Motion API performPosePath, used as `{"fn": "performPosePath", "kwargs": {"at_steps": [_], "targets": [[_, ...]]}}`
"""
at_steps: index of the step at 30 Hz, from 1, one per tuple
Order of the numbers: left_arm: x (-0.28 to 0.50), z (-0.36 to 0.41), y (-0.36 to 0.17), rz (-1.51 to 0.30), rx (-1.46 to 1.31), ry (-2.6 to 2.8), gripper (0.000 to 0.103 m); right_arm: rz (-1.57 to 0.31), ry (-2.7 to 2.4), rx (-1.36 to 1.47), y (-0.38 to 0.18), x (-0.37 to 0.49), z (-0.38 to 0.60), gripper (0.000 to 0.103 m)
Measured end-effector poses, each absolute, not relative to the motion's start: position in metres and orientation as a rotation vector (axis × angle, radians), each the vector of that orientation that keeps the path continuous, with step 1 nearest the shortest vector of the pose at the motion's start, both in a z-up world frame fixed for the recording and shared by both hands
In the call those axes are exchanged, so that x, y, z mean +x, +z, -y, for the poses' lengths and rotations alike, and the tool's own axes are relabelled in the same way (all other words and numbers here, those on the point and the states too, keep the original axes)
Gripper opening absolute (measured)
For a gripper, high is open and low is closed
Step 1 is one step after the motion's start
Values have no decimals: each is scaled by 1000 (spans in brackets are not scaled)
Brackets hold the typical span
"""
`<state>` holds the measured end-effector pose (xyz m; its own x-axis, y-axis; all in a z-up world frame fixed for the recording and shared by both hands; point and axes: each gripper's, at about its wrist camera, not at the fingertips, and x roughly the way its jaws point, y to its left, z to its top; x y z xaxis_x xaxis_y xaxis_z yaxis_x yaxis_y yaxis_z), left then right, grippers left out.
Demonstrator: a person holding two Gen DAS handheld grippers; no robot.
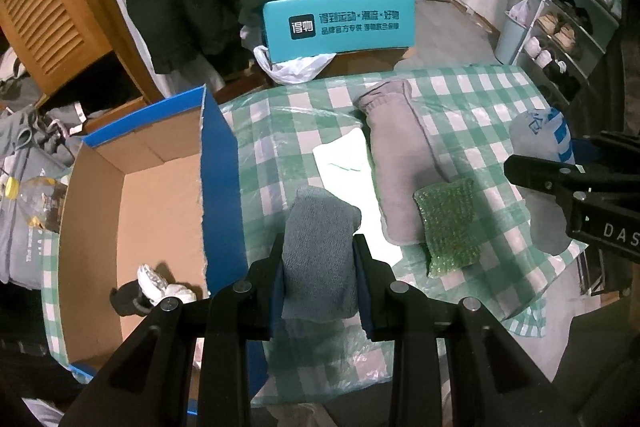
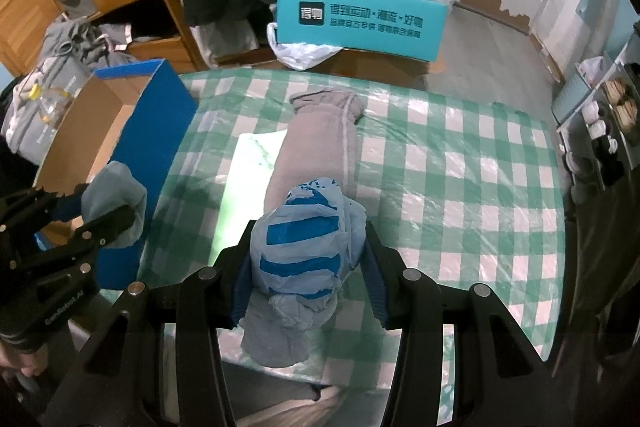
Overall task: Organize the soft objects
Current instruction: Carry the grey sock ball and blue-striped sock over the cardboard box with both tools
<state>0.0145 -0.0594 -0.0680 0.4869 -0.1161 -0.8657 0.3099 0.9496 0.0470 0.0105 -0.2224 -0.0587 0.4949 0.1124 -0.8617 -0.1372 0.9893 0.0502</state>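
Note:
My left gripper (image 1: 319,251) is shut on a folded grey-blue cloth (image 1: 318,243), held above the checked table beside the open cardboard box (image 1: 132,195). My right gripper (image 2: 308,247) is shut on a knotted blue-and-white plastic bag (image 2: 306,259), lifted over the table. A rolled grey garment (image 1: 396,167) lies along the table's middle, and it shows under the bag as the grey garment (image 2: 312,147) in the right wrist view. A green bubble-wrap pad (image 1: 450,227) rests against its near end. A white folded sheet (image 1: 346,163) lies to its left. In the box lies a black-and-white sock bundle (image 1: 148,291).
The box has a blue outer wall (image 2: 152,131) at the table's left side. A teal shoebox (image 1: 340,25) and a white plastic bag (image 1: 296,67) sit behind the table. Hanging clothes, a wooden cabinet (image 1: 48,23) and a shoe rack (image 1: 572,31) surround it.

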Motion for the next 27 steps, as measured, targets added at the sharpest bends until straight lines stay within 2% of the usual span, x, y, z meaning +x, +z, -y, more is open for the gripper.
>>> {"fn": "performPosePath", "kwargs": {"at_steps": [27], "targets": [[-1,12,-43,-978,166,-219,30,-993,274,-98,-31,3,147,47]]}}
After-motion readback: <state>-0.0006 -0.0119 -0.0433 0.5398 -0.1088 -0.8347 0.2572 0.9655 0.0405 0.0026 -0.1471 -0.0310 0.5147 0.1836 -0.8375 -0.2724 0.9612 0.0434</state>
